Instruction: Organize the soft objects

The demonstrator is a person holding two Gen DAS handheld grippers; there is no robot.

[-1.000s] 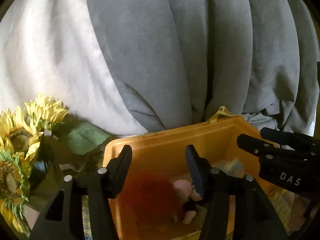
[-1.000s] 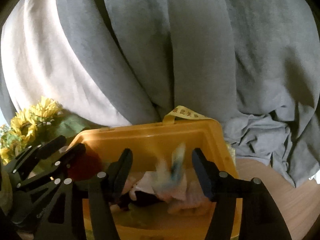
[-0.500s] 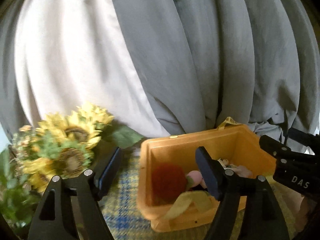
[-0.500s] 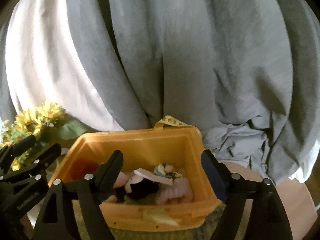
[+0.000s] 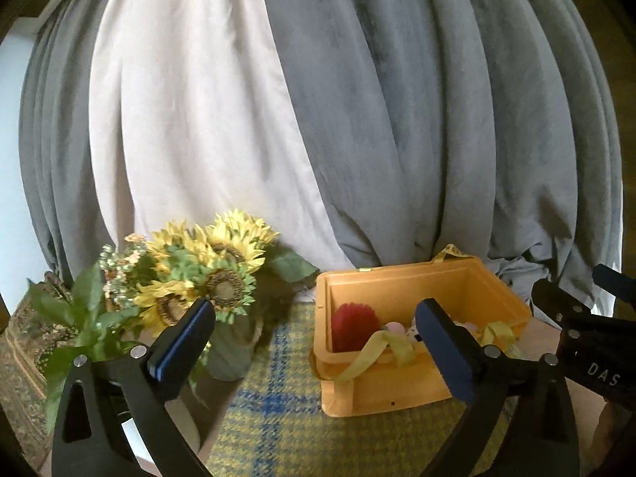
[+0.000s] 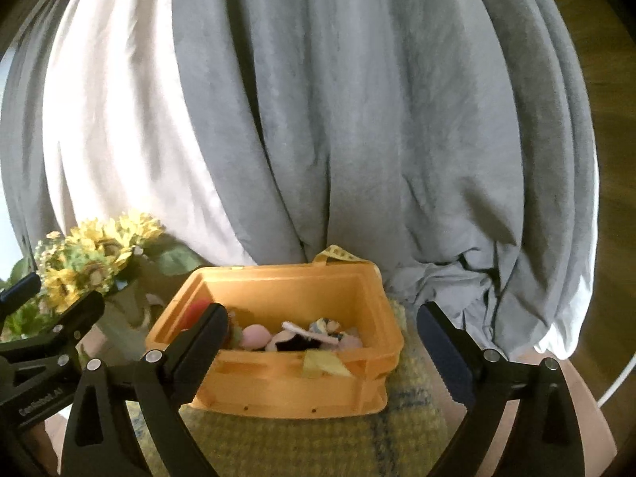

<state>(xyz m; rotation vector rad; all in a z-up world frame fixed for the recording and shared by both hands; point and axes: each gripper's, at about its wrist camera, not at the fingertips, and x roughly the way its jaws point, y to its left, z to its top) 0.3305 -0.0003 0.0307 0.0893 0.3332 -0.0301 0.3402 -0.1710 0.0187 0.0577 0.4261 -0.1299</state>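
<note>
Beyond right hand-held gripper (image 6: 322, 338), orange bin (image 6: 278, 381)

The orange bin (image 6: 286, 381) is seen to be moulded plastic, smooth with a dull sheen. A coarse woven cloth mat (image 5: 278, 429), yellow-green crossed with blue, is spread beneath it. The curtain (image 5: 417, 139) behind is made of soft, matt fabric, grey and off-white. The left claw (image 5: 314, 342) and right claw (image 6: 322, 342) are formed of matt black plastic, fastened with shiny metal rivets and faced with dark blue pads, possibly rubber. The red ball (image 5: 353, 324) looks fuzzy. The sunflowers (image 5: 214, 266) appear artificial, of cloth.
</note>
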